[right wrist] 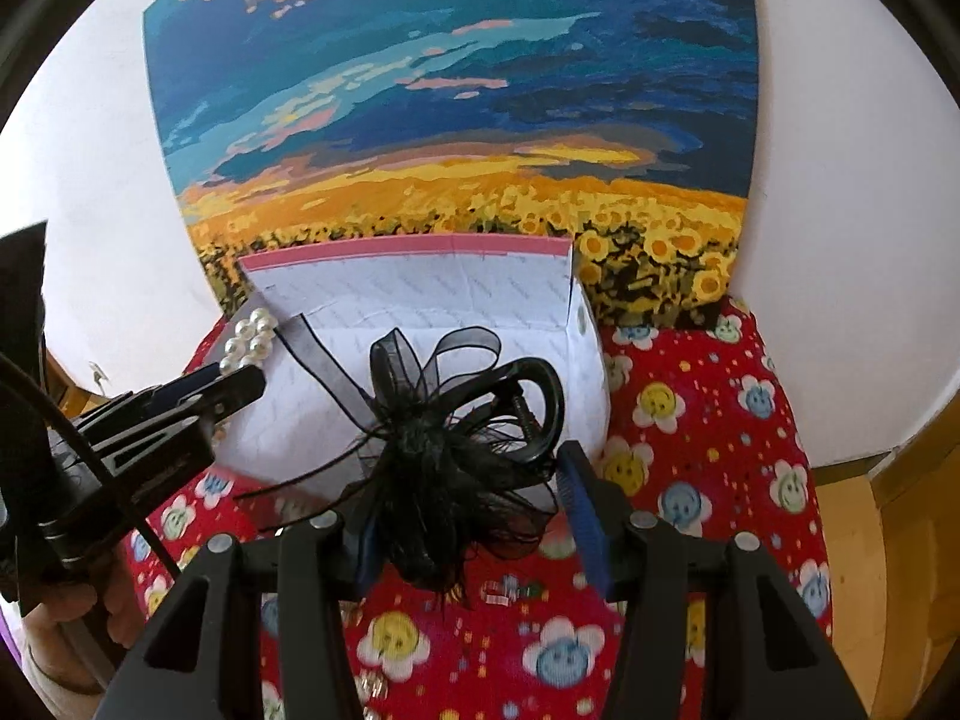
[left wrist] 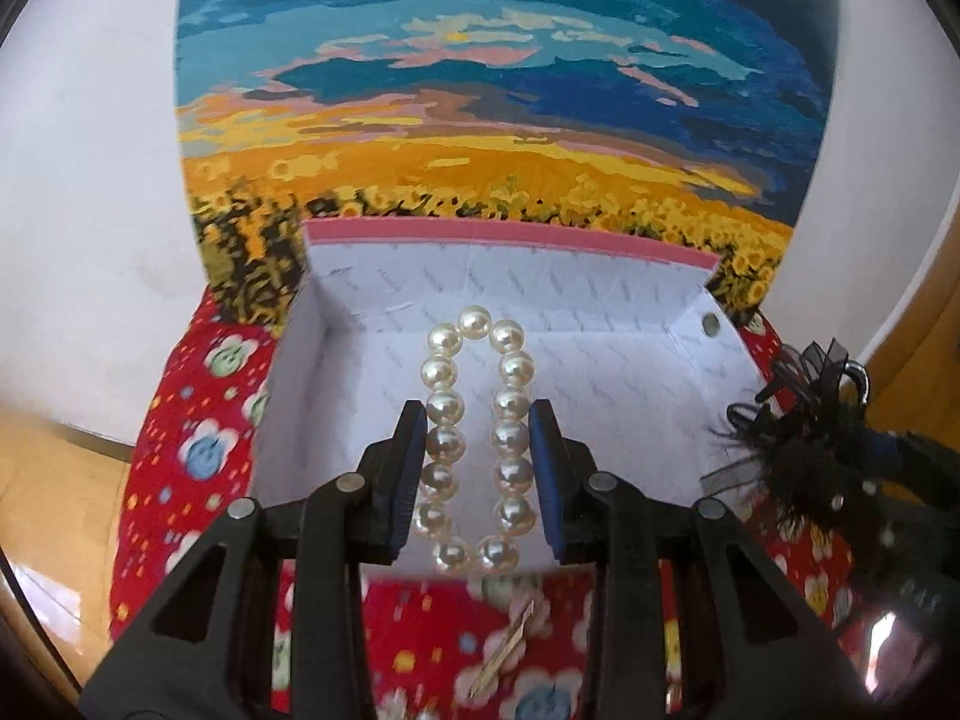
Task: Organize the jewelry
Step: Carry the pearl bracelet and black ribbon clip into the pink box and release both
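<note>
**Pearls and black hair clip held over the white box**

The left gripper (left wrist: 479,420) has its jaws set narrow around a loop of pearls (left wrist: 477,438), the blue pads pressing the two strands from either side. The loop hangs in front of the open white box (left wrist: 336,324), which has a pink top edge and printed paper lining. From the right wrist view, the pearls (right wrist: 249,339) sit at the box's left wall, with the left gripper (right wrist: 231,387) reaching in from the left.

The right gripper (right wrist: 474,480) is about half open and carries a black hair clip (right wrist: 456,420) of ribbon loops, netting and feathers between its pads; the fluff hides the contact, though the clip plainly hangs in the jaws, near the box's front edge. In the left wrist view the clip (left wrist: 798,438) shows at the box's right side.

The box stands on a red cloth (right wrist: 690,420) with smiling flowers. A slim gold pin (left wrist: 501,651) lies on the cloth near the box. Behind, a sunflower painting (left wrist: 480,90) leans against a white wall.
</note>
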Motion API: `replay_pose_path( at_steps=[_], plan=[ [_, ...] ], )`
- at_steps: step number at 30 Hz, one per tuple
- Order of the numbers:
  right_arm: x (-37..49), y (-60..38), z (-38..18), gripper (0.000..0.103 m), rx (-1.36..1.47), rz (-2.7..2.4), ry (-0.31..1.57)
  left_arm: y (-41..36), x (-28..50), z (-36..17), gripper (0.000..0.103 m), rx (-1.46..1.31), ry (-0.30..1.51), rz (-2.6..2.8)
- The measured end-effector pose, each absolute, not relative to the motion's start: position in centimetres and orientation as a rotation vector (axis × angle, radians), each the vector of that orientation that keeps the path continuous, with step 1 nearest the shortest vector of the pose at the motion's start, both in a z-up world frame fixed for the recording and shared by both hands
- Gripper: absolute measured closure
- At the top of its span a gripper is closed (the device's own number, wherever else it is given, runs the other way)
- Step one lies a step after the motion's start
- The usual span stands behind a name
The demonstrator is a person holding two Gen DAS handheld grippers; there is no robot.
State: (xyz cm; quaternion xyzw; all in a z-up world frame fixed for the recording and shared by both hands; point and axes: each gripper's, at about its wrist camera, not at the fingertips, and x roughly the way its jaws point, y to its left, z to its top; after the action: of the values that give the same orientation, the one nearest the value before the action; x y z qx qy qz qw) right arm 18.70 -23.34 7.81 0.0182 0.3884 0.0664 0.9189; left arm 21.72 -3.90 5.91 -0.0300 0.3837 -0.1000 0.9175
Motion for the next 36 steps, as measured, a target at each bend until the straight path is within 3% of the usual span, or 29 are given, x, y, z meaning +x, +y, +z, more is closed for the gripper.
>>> replay_pose_path(
  at_steps=[22,30,32,36],
  plan=[
    [25.9,-22.7,3.2,0.049,0.001,0.079,0.863,-5.1,27.4,1.0,0.075,-0.050,0.913,-0.182],
    [26.1,-22.4,3.3,0.049,0.002,0.078,0.870,-5.1,27.9,1.0,0.068,-0.059,0.908,-0.169],
    [26.0,-22.5,3.5,0.048,0.003,0.082,0.865,-4.9,27.5,1.5,0.059,-0.059,0.904,-0.172],
    [25.4,-22.6,4.3,0.042,0.010,0.093,0.845,-5.1,27.2,2.2,0.051,-0.062,0.892,-0.175]
  ],
)
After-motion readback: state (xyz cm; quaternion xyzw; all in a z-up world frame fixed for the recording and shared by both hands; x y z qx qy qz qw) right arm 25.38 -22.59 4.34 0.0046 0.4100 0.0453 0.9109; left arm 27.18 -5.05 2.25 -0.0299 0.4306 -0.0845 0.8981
